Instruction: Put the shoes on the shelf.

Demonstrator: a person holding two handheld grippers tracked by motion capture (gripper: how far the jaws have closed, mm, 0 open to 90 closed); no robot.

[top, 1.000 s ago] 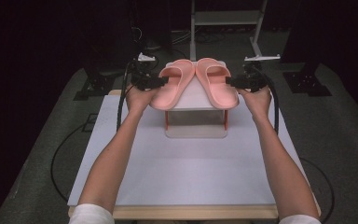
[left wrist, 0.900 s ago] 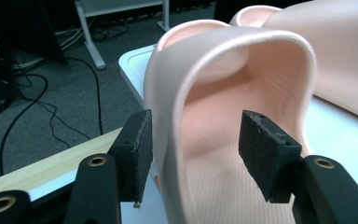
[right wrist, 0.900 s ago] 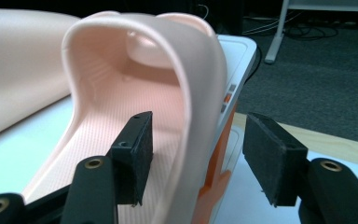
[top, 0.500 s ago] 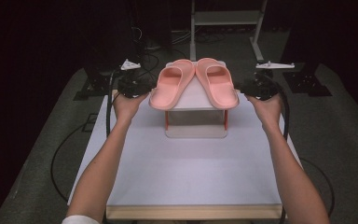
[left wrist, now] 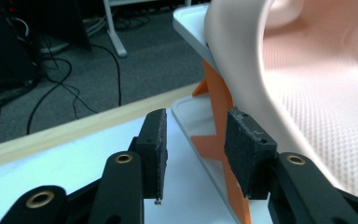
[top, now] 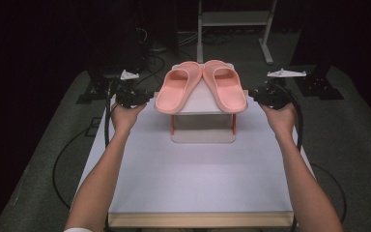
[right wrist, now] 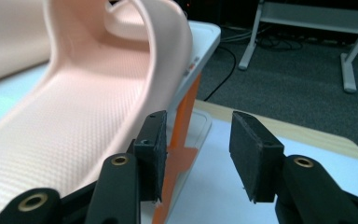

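Two pink slippers, the left slipper [top: 176, 89] and the right slipper [top: 227, 87], lie side by side on a small white rack [top: 204, 100] with orange legs [top: 172, 124]. My left gripper [top: 144, 98] hovers just off the rack's left side, apart from the left slipper [left wrist: 307, 84]. Its jaws have just been closing and stand open [left wrist: 193, 135] with nothing between them. My right gripper [top: 255, 96] hovers off the rack's right side beside the right slipper [right wrist: 88, 102]. Its jaws have also just been closing, and they stand open [right wrist: 198, 135] and empty.
The rack stands at the far middle of a white table [top: 198, 179] with a wooden edge. Black stands and cables [top: 63, 159] lie on the grey floor around it. A white metal frame [top: 234, 19] stands behind.
Both hands have drawn outward from the slippers' outer edges, the left one to the left, the right one to the right. The slippers have stayed on the rack.
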